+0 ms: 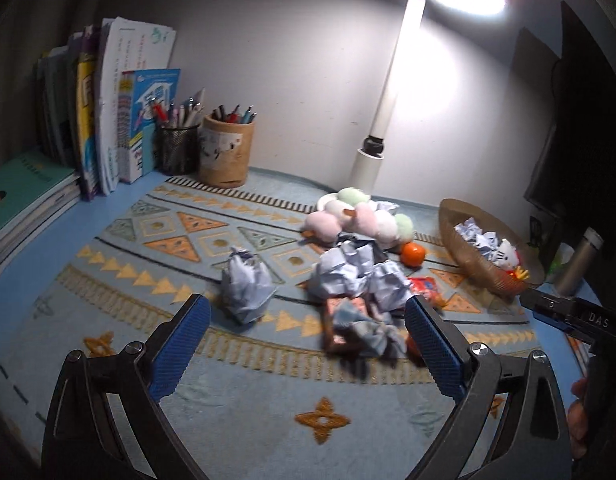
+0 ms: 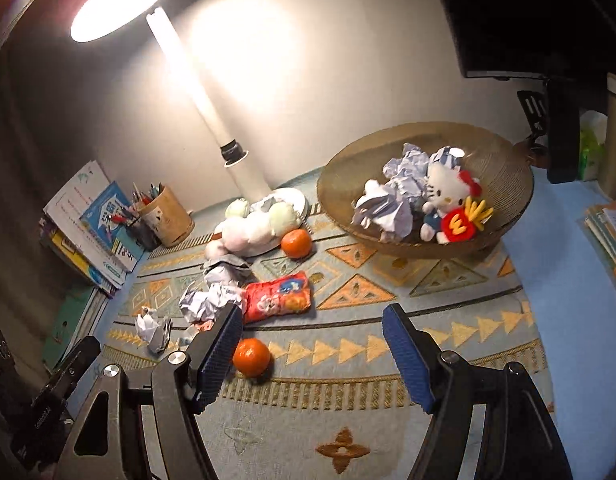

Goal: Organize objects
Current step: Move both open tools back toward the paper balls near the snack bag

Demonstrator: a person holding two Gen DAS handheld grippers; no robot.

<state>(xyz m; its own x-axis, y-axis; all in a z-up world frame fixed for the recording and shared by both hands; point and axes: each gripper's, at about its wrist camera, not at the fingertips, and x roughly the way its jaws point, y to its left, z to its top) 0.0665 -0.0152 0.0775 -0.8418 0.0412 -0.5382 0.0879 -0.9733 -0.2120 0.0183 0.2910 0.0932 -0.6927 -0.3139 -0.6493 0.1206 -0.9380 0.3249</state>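
My left gripper (image 1: pixel 308 312) hovers open over the patterned mat (image 1: pixel 236 392), nothing between its blue pads. Just ahead lie crumpled paper balls (image 1: pixel 248 286) (image 1: pixel 355 276), a red snack packet (image 1: pixel 425 286), an orange (image 1: pixel 413 254) and a pile of pastel plush toys (image 1: pixel 359 218). My right gripper (image 2: pixel 311 320) is open too, with a second orange (image 2: pixel 251 357) on the mat beside its left finger, apart from the pads. The woven basket (image 2: pixel 335 196) at the right holds crumpled paper and a white cat plush (image 2: pixel 443 188).
Books (image 1: pixel 104 112) and two pen holders (image 1: pixel 228 152) stand at the back left. A lit desk lamp (image 1: pixel 391 92) rises at the back. A dark monitor (image 1: pixel 579 128) and a metal flask (image 1: pixel 579 264) stand behind the basket. More books (image 2: pixel 611 232) lie far right.
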